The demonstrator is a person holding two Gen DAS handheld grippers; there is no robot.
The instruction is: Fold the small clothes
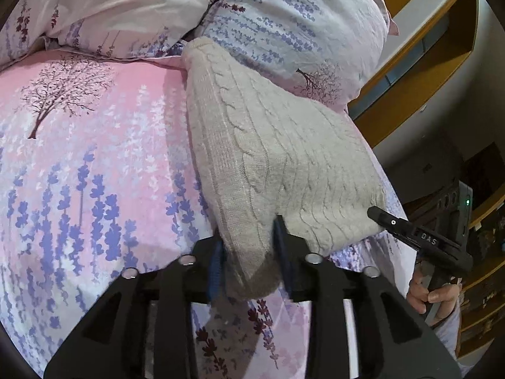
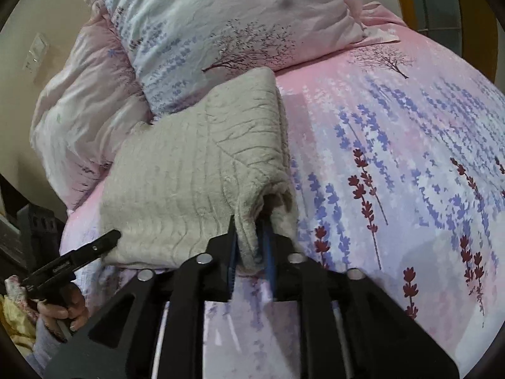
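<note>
In the left wrist view, the cable-knit sweater lies folded on the bed, frame centre, its thick corner clamped by the left gripper; layers could slip. In the right wrist view, the right gripper is clamped on another corner; uneven pulling could undo the fold.

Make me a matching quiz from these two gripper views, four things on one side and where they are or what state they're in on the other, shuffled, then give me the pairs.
Things:
1. beige cable-knit garment
2. left gripper
3. pillow
4. bedsheet

States or places:
A. at the head of the bed, behind the garment
B. folded, lying on the bed
C. spread flat, pink with purple flower print
D. shut on a near corner of the garment

Pairs: 1-B, 2-D, 3-A, 4-C
</note>
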